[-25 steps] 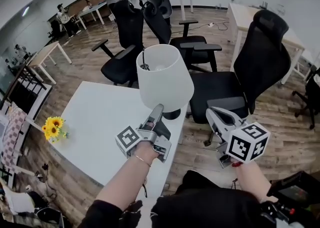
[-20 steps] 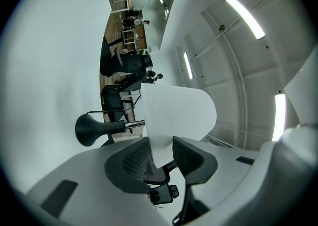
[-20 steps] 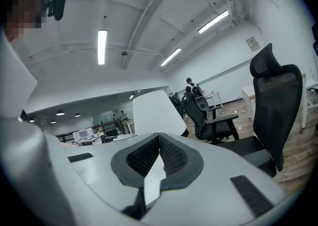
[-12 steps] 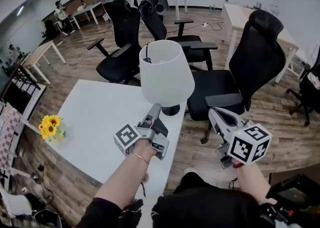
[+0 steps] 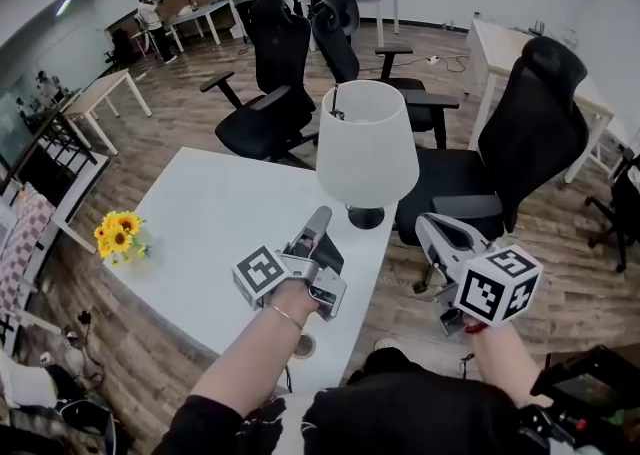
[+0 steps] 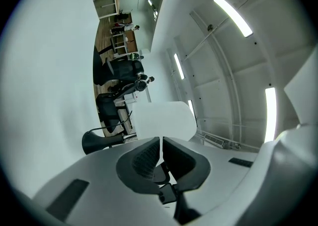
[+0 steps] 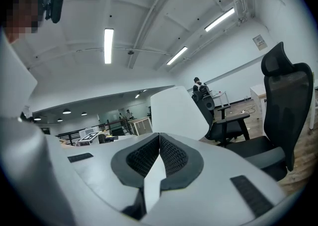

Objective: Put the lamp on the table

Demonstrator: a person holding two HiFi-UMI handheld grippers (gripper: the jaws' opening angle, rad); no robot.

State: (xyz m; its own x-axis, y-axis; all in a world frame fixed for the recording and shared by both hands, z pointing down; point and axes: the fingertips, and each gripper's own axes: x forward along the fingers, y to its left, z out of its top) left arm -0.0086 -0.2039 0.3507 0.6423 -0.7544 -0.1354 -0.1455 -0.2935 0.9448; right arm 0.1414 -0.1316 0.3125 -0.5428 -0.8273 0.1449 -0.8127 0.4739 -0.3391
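A white desk (image 5: 220,223) fills the foreground of a wood-floored office. Nearest, the left gripper (image 5: 319,215) hangs over the desk, its jaws just closed to a thin slit with nothing between them; the right gripper (image 5: 426,224), off the desk's edge, is closed and empty. Just beyond the left gripper the lamp (image 5: 367,148) stands upright on the desk near its right edge. Yellow flowers (image 5: 118,236) lie far left, black chairs (image 5: 530,133) behind
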